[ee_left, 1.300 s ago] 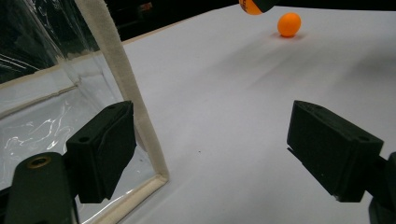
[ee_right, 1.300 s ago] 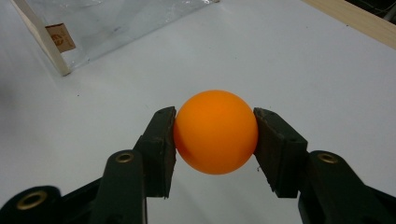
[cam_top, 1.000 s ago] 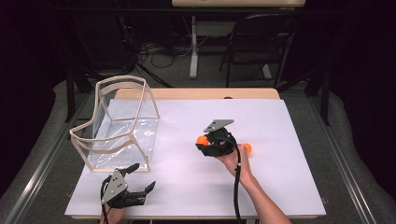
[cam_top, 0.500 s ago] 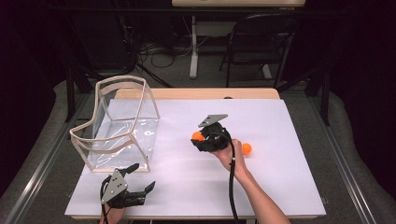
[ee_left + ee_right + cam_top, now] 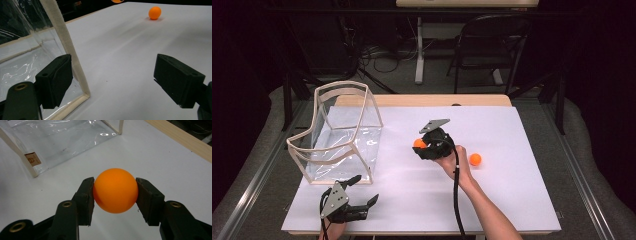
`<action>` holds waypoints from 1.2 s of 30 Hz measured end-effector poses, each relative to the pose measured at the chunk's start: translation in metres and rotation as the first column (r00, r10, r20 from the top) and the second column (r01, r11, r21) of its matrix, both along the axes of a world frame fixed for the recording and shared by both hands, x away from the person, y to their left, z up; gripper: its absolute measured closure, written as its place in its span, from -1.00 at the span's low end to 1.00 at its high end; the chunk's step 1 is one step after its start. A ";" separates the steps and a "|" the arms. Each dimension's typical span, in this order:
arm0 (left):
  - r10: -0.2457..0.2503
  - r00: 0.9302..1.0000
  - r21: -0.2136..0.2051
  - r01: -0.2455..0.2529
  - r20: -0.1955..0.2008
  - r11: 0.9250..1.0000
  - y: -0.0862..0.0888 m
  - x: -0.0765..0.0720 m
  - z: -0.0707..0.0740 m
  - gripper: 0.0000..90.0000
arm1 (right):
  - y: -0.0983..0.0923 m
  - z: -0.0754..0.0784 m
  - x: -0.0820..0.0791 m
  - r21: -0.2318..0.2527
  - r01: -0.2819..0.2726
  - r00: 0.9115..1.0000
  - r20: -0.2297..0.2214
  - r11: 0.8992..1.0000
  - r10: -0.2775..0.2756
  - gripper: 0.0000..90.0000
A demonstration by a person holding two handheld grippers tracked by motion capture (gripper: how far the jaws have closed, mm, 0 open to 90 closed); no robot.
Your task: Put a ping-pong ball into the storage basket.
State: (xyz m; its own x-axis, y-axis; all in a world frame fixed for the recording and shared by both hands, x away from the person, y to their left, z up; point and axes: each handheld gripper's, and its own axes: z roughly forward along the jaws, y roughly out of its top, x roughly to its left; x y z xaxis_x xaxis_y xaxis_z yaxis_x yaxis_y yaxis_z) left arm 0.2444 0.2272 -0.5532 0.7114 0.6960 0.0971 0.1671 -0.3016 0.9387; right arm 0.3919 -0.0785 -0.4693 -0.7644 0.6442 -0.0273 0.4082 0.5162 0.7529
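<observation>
Covering most of the desk (image 5: 512,200) is a white sheet; a clear plastic bag (image 5: 339,135) with cream edging stands open at its left side; the left claw (image 5: 362,192) rests near the bag's front corner, jaws wide apart and empty; the right claw (image 5: 418,146) grips one orange ball (image 5: 115,190) at mid-desk; another orange ball (image 5: 475,159) lies just right of that hand.
</observation>
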 end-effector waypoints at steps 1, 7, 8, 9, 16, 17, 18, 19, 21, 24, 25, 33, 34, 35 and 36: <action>0.000 1.000 0.000 0.000 0.000 1.000 0.000 0.000 0.000 -0.65 | 0.001 0.000 0.001 -0.001 0.000 1.000 0.000 1.000 0.000 0.14; 0.000 1.000 0.000 0.000 0.000 1.000 0.000 0.000 0.000 -0.65 | 0.007 0.001 0.005 -0.005 -0.006 1.000 -0.005 1.000 0.006 0.14; 0.000 1.000 -0.001 0.000 0.000 1.000 0.000 0.000 0.000 -0.65 | 0.009 0.002 0.006 -0.010 -0.010 1.000 -0.002 1.000 0.010 0.14; 0.000 1.000 -0.001 0.000 -0.001 1.000 0.000 0.000 0.000 -0.65 | 0.009 0.002 0.006 -0.010 -0.010 1.000 -0.002 1.000 0.010 0.14; 0.003 1.000 -0.002 -0.003 0.002 1.000 0.001 0.000 0.000 -0.65 | 0.016 0.006 0.010 -0.009 -0.018 1.000 0.000 1.000 0.018 0.14; 0.003 1.000 -0.001 -0.003 0.002 1.000 0.001 0.000 0.000 -0.65 | 0.017 0.007 0.011 -0.011 -0.020 1.000 0.003 1.000 0.020 0.14; 0.003 1.000 -0.001 -0.003 0.002 1.000 0.001 0.000 0.000 -0.65 | 0.017 0.007 0.011 -0.011 -0.020 1.000 0.003 1.000 0.020 0.14; 0.003 1.000 -0.001 -0.003 0.002 1.000 0.001 0.000 0.000 -0.65 | 0.018 0.008 0.011 -0.009 -0.022 1.000 0.004 1.000 0.022 0.14; 0.002 1.000 -0.001 -0.002 0.002 1.000 0.001 0.000 0.000 -0.65 | 0.020 0.009 0.012 -0.011 -0.026 1.000 0.004 1.000 0.026 0.14; 0.003 1.000 -0.003 -0.003 0.002 1.000 0.001 0.000 0.000 -0.65 | 0.023 0.011 0.013 -0.011 -0.027 1.000 -0.001 1.000 0.027 0.14; 0.004 1.000 -0.004 -0.004 0.002 1.000 0.001 0.000 0.000 -0.65 | 0.024 0.012 0.014 -0.012 -0.030 1.000 0.001 0.999 0.030 0.13; 0.003 1.000 -0.003 -0.003 0.002 1.000 0.001 0.000 0.000 -0.65 | 0.028 0.016 0.017 -0.013 -0.026 1.000 -0.004 1.000 0.026 0.13; 0.003 1.000 -0.003 -0.003 0.003 1.000 0.001 0.000 0.000 -0.65 | 0.028 0.016 0.017 -0.013 -0.027 1.000 -0.006 1.000 0.027 0.13; 0.003 1.000 -0.003 -0.002 0.003 1.000 0.001 0.000 0.000 -0.65 | 0.029 0.017 0.017 -0.013 -0.029 1.000 -0.006 0.999 0.029 0.13; 0.002 1.000 -0.004 -0.002 0.003 1.000 0.001 0.000 0.000 -0.65 | 0.029 0.017 0.017 -0.011 -0.030 1.000 -0.006 1.000 0.029 0.13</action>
